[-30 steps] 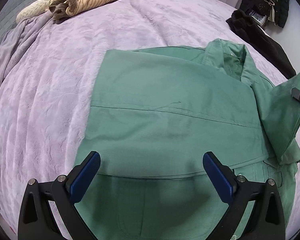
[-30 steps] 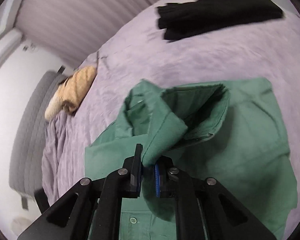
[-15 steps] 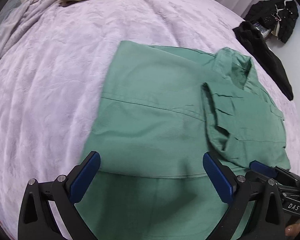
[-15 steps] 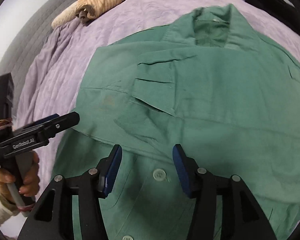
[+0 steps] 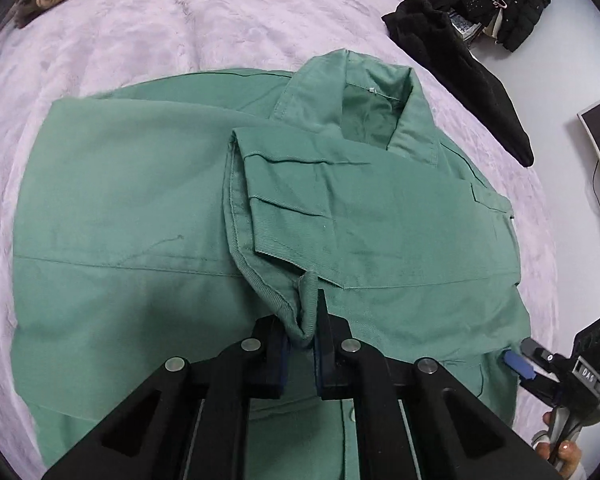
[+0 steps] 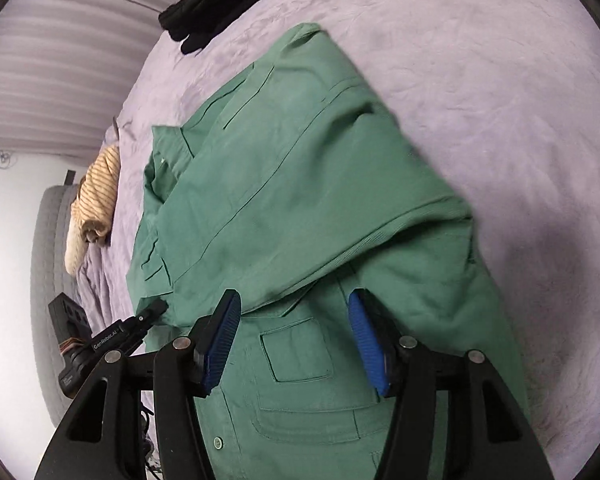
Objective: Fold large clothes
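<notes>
left claw (image 5: 302, 330): clenched on the bunched cuff (image 5: 304, 308) of a sleeve; only a small fold of cloth between the pads.
right claw (image 6: 294, 344): released, jaws wide apart, hovering over the shirt's lower front near the pocket (image 6: 296, 350); holding nothing.
green shirt (image 5: 140, 220): spread across a lilac bedspread (image 5: 140, 32), collar (image 5: 364, 96) at the far end, both sleeves folded in across the body; right sleeve (image 6: 300, 184) lying as a diagonal band, hem end nearest the claws.
surroundings: black garment (image 5: 460, 76) beyond the collar, well apart; striped tan garment (image 6: 96, 192) near the grey headboard, well apart.
risks, as judged:
- thin pinch on the cuff likely to slip under a hard pull, dropping the sleeve crooked.
- tugging the cuff likely to drag the layer beneath and undo the tidy fold.
- plush bedspread likely to grip the cloth and bunch it during a slide.
- open right claw closing low likely to catch several layers at once, perhaps bedspread too.
</notes>
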`<action>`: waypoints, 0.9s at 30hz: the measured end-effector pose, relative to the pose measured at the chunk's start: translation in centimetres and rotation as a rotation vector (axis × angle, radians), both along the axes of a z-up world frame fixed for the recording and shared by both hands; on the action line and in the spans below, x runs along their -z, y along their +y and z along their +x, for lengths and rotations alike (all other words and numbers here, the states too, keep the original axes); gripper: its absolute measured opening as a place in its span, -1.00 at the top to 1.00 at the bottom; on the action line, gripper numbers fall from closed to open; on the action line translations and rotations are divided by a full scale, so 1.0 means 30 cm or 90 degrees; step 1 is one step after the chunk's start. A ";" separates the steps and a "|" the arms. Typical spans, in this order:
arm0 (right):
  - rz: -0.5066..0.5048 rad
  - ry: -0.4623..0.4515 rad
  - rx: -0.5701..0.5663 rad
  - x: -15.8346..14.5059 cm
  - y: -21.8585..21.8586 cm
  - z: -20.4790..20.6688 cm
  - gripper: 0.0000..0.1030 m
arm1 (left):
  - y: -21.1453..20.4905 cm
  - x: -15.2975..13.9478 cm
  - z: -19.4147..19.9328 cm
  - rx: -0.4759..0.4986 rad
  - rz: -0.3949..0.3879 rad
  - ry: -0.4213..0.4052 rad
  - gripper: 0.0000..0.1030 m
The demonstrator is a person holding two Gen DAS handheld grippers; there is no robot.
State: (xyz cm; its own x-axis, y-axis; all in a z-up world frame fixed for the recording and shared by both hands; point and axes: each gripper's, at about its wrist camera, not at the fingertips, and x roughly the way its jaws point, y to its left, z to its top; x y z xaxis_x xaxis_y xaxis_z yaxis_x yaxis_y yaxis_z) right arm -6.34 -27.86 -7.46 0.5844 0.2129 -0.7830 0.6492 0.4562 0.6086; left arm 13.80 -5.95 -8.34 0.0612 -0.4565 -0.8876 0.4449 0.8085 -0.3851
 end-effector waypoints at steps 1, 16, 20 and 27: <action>0.002 -0.010 0.018 -0.001 -0.017 -0.017 -0.17 | 0.003 0.015 0.006 0.003 0.005 0.011 0.77; 0.031 -0.052 0.206 0.104 -0.145 -0.199 0.95 | -0.168 -0.141 -0.111 0.126 0.145 -0.171 -0.50; 0.069 -0.058 0.221 0.170 -0.151 -0.256 0.96 | -0.264 -0.043 -0.108 0.126 0.189 -0.163 -0.50; 0.047 -0.035 0.058 0.061 -0.109 -0.242 0.85 | -0.230 -0.033 -0.114 0.099 0.187 -0.167 -0.51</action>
State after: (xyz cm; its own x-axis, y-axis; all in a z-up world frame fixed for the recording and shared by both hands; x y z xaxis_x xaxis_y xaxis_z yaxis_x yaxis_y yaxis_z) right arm -13.59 -31.13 -9.30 0.6459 0.2122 -0.7333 0.6507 0.3492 0.6742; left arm 10.37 -12.86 -7.35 0.2523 -0.2084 -0.9449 0.6230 0.7822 -0.0062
